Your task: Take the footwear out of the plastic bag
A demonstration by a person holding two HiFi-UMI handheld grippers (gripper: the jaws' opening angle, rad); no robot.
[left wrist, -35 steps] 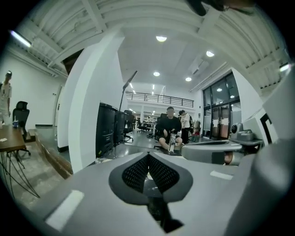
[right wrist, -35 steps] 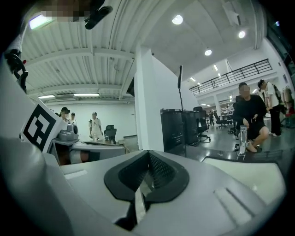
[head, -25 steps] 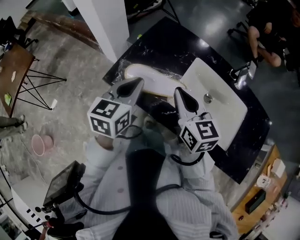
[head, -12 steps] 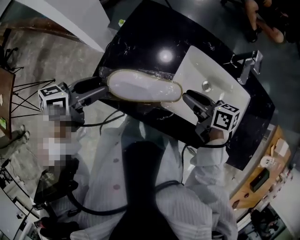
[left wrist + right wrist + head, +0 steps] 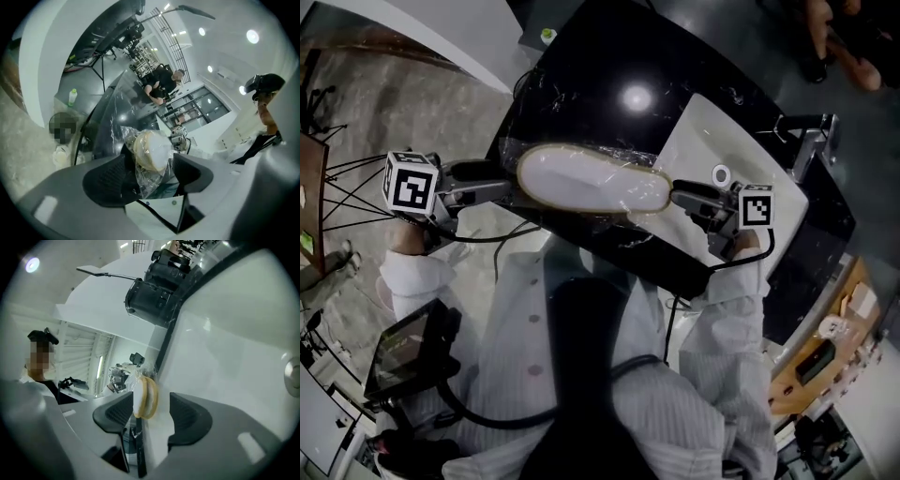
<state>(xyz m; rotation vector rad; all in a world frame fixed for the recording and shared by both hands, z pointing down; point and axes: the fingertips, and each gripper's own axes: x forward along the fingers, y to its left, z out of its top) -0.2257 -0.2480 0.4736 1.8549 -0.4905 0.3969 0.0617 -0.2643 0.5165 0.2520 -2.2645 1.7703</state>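
Head view, with both gripper views read for the jaws. I am looking down on a black counter [image 5: 591,75] with a white sink [image 5: 698,150] set into it at 2 o'clock and a faucet [image 5: 811,145] standing at the sink's 3 o'clock side. A white shoe [image 5: 591,180] with a tan edge is lying lengthwise on the counter, wrapped in a clear plastic bag [image 5: 614,220], its 3 o'clock end reaching close to the sink's rim. I am holding the left gripper [image 5: 508,183] at the shoe's 9 o'clock end and the right gripper [image 5: 680,197] at its 3 o'clock end, so the two are pointing at each other along the shoe. The left gripper's jaws have just been opening and are standing spread, with the bagged end of the shoe and a crumple of loose plastic sitting between them. The right gripper's jaws have likewise just been opening and are standing spread, with the shoe's narrow end between them, seen edge-on against the white sink. Neither gripper is pinching the shoe.
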